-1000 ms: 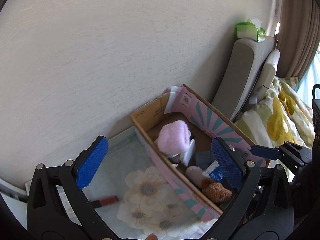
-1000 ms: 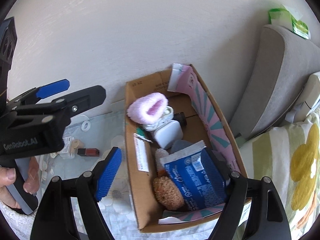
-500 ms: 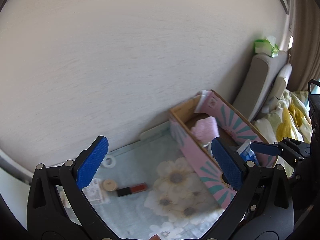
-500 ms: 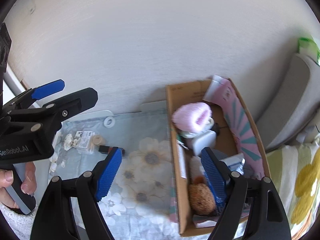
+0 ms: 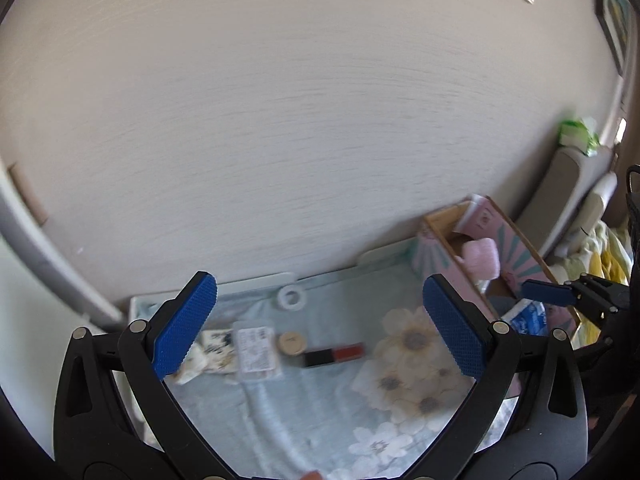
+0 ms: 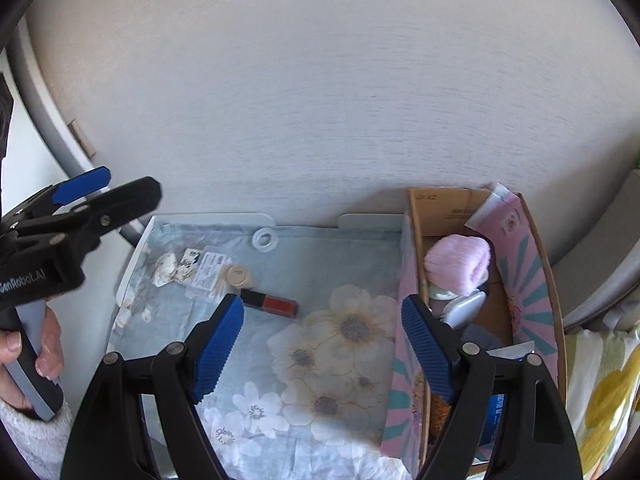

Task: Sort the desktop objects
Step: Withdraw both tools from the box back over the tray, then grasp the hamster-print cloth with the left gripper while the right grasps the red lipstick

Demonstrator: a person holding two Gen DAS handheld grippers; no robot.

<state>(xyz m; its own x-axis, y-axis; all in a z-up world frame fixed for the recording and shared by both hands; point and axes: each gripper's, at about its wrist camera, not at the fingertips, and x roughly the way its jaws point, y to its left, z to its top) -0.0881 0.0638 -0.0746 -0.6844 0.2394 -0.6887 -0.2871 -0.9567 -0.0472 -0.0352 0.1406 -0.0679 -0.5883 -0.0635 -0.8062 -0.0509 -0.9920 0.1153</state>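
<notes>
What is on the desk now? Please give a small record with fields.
surface: floral cloth
box: cardboard box at the cloth's right edge, already holding a pink fluffy item
loose items: red and black tube, round beige cap, clear labelled packet, white ring
left tongs: open, empty
right tongs: open, empty

The cardboard box (image 6: 536, 264) hides its lower contents; label print unreadable.
</notes>
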